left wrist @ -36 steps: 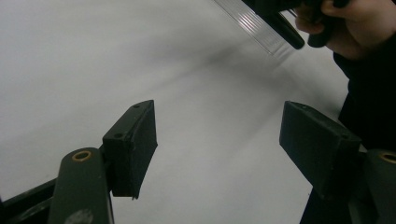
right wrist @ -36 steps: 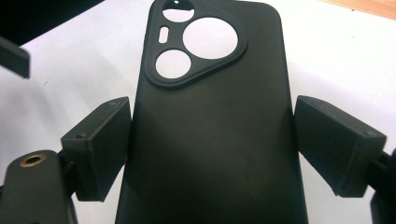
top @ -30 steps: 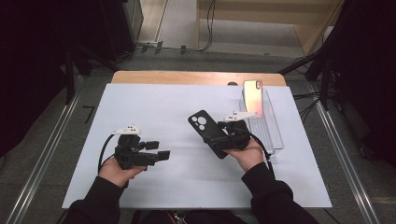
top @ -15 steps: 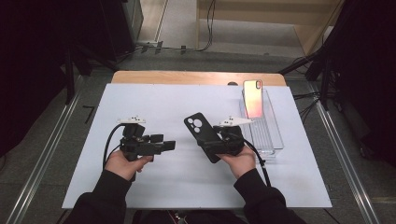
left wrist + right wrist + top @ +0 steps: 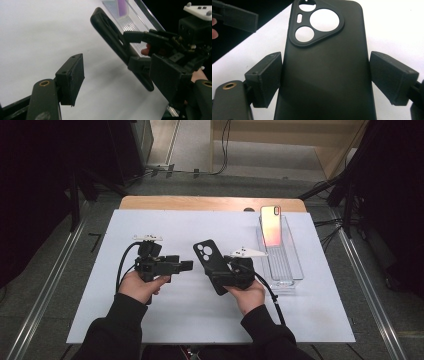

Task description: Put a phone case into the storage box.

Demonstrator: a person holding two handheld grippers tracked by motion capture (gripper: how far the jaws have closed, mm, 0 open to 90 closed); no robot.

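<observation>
Slippage is the thing I'd worry about here: the black phone case [image 5: 212, 266] is up off the desk [image 5: 165, 320], pinched across its width by the right gripper [image 5: 325, 75], and that case is soft and flexy, so if the fingers [image 5: 263, 78] bite unevenly it could bow, twist or pop out and drop onto the white sheet. The left gripper [image 5: 184, 266] sits just beside the case with its fingers [image 5: 71, 78] spread wide and nothing in them; if it comes in at the wrong angle it could knock the case sideways out of the other grip. The phone [image 5: 270, 225] stands propped in the clear tray [image 5: 290, 270] at the far right, well apart, so it looks safe from all that. Count: one case, one phone, one tray, two grippers.
</observation>
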